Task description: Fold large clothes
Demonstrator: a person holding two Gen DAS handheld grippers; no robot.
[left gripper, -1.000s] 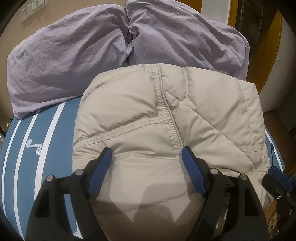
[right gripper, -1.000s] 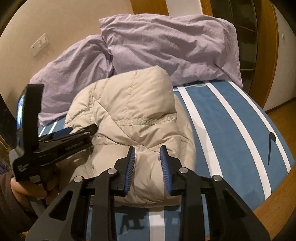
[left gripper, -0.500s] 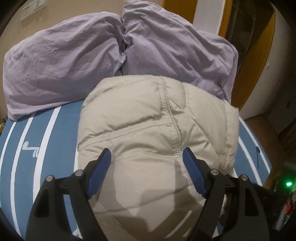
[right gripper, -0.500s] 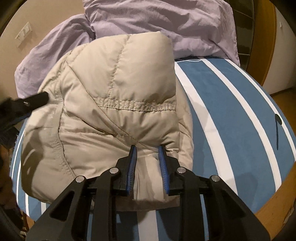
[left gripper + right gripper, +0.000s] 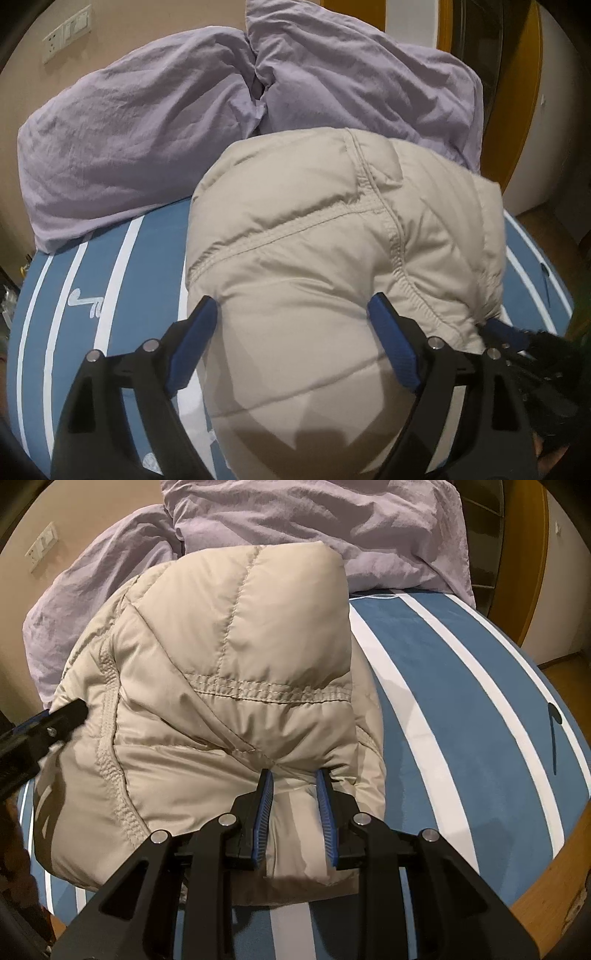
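on striped bed (image 5: 461,709), folded beige jacket (image 5: 236,672)

No readable text, label, brand or number is found in either view. Only two marks are borne by the blue bedsheet with white stripes (image 5: 147,266): a small white line emblem (image 5: 85,302), seen in the left wrist view between two stripes, whose form cannot be read as letters, and a dark note-shaped mark (image 5: 554,731), seen in the right wrist view near the sheet's right edge.
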